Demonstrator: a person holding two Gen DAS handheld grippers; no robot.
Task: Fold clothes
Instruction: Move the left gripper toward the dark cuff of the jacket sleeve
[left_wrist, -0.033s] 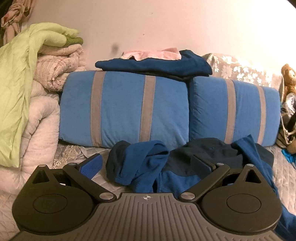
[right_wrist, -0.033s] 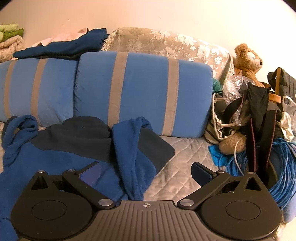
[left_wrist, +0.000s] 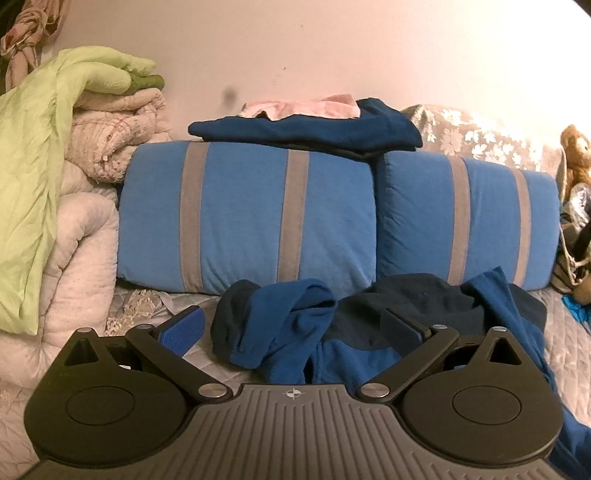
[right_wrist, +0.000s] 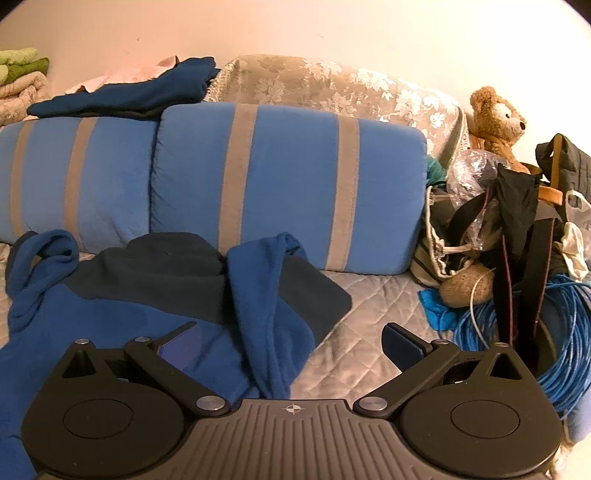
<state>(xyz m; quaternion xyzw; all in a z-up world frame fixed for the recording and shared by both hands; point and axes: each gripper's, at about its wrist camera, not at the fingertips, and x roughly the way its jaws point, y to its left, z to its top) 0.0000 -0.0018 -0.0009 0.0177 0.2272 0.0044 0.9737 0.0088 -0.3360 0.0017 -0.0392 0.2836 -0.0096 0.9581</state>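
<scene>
Fingers spread wide on the left gripper (left_wrist: 291, 328), blue pads apart, gripping nothing, hovering just above the crumpled two-tone blue fleece jumper (left_wrist: 369, 332) lying on the grey quilted bed cover (left_wrist: 565, 332). Rolled sleeve bunched at 12 o'clock between the pads; right pad over the darker navy chest panel. Same story on the right gripper (right_wrist: 291, 345): fingers splayed open, empty, left pad over the blue cloth of the jumper (right_wrist: 110, 317), right pad over bare quilt (right_wrist: 369, 332). Second sleeve draped down the middle toward 6 o'clock, running under the gripper body.

Behind, at 12 o'clock, two blue cushions with grey stripes (left_wrist: 243, 221) standing side by side against the pale wall. On top of them a folded navy garment (left_wrist: 306, 129), with a pale pink cloth (left_wrist: 306, 107) lying on it. Off at 9 o'clock in the left view, a heap of cream quilts (left_wrist: 85, 229) with a light green blanket (left_wrist: 33, 147) slung over it. Over at 2 o'clock in the right view, a brown teddy bear (right_wrist: 495, 118) beside a floral beige cushion (right_wrist: 332, 85); at 3 o'clock a clutter of bags and black straps (right_wrist: 517, 221); at 4 o'clock a coil of blue cable (right_wrist: 565, 339).
</scene>
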